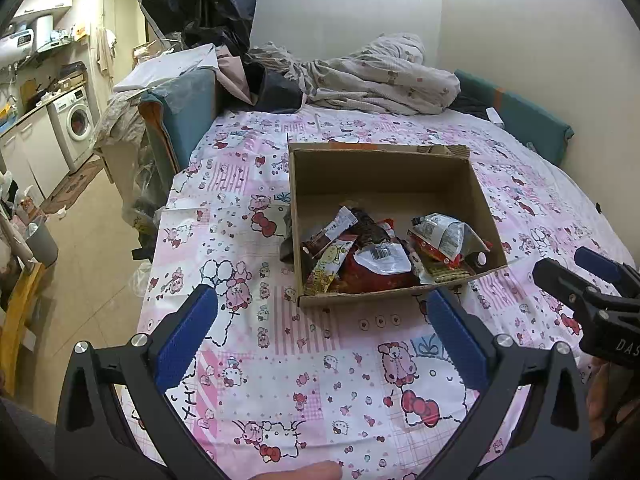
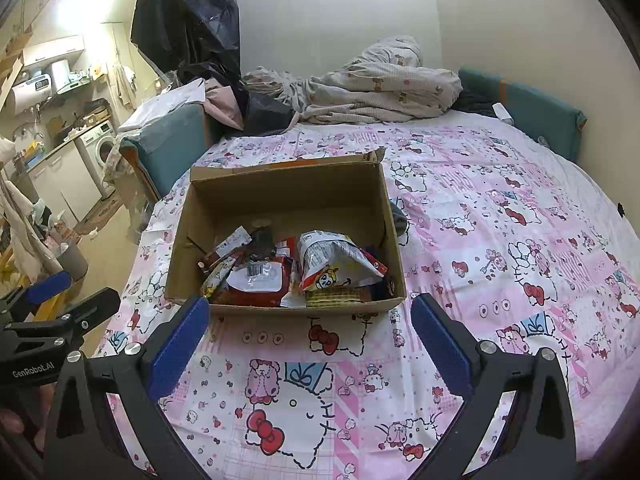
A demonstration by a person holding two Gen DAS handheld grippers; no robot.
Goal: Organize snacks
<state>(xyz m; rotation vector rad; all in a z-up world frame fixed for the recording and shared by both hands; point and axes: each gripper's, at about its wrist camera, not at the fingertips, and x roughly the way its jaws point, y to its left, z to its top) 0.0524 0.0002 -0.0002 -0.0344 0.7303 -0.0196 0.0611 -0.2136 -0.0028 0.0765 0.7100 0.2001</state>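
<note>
1. The open brown cardboard box sits on the pink cartoon-print bedsheet, just ahead of both grippers.
2. The left gripper and right gripper hang above the sheet, blue-padded fingers spread wide, holding nothing.
3. Crumpled red, yellow and silver snack packets are heaped against the box's near wall.

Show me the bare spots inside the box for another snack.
The back half of the cardboard box, toward the far wall, is bare floor. The near half is crowded with snack packets. Both tongs hover open, empty.
</note>
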